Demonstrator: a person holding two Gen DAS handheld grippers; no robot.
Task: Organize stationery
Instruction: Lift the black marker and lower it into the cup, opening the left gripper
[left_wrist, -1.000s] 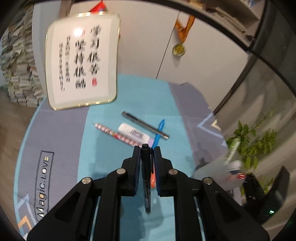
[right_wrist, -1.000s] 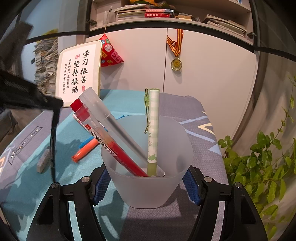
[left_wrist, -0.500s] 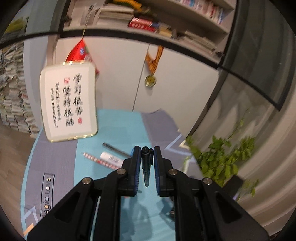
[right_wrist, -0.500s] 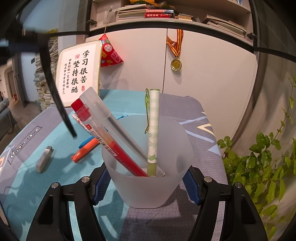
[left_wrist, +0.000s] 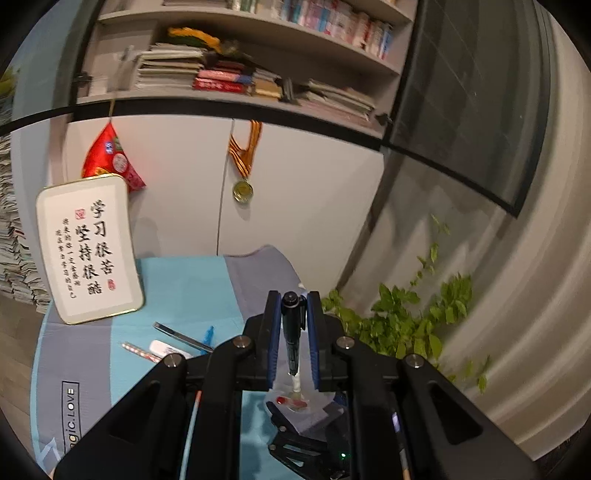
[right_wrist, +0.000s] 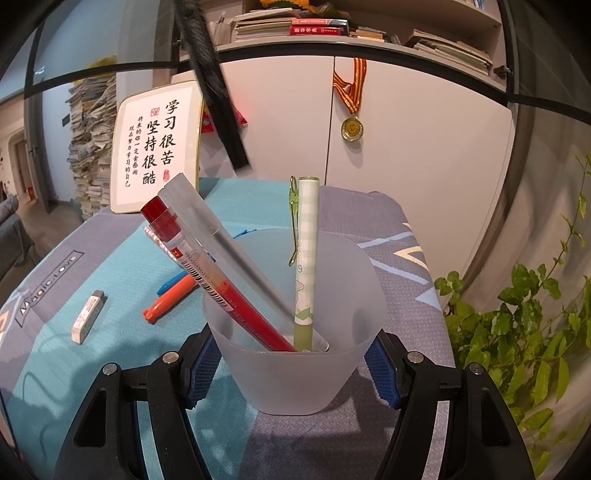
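My left gripper (left_wrist: 290, 304) is shut on a black pen (left_wrist: 291, 332), which hangs tip-down above the frosted plastic cup (left_wrist: 303, 404) seen far below it. In the right wrist view my right gripper (right_wrist: 295, 363) is shut on that cup (right_wrist: 295, 369), its blue pads pressed on both sides. The cup stands on the mat and holds a red pen (right_wrist: 207, 269), a clear-capped pen (right_wrist: 221, 247) and a green checked pen (right_wrist: 306, 258). The black pen (right_wrist: 218, 96) shows blurred above the cup, at upper left.
On the blue-grey mat (right_wrist: 66, 295) lie an eraser (right_wrist: 88, 312), an orange marker (right_wrist: 170, 299) and a blue pen (right_wrist: 173, 282); the left view shows a dark pen (left_wrist: 181, 336), a striped pencil (left_wrist: 138, 349) and a white tube (left_wrist: 166, 349). A framed calligraphy sign (right_wrist: 157, 147) leans at the back. A leafy plant (right_wrist: 524, 325) is at the right.
My left gripper has risen with the black pen and swung right until it is over the cup. The right gripper and the cup have stayed still.
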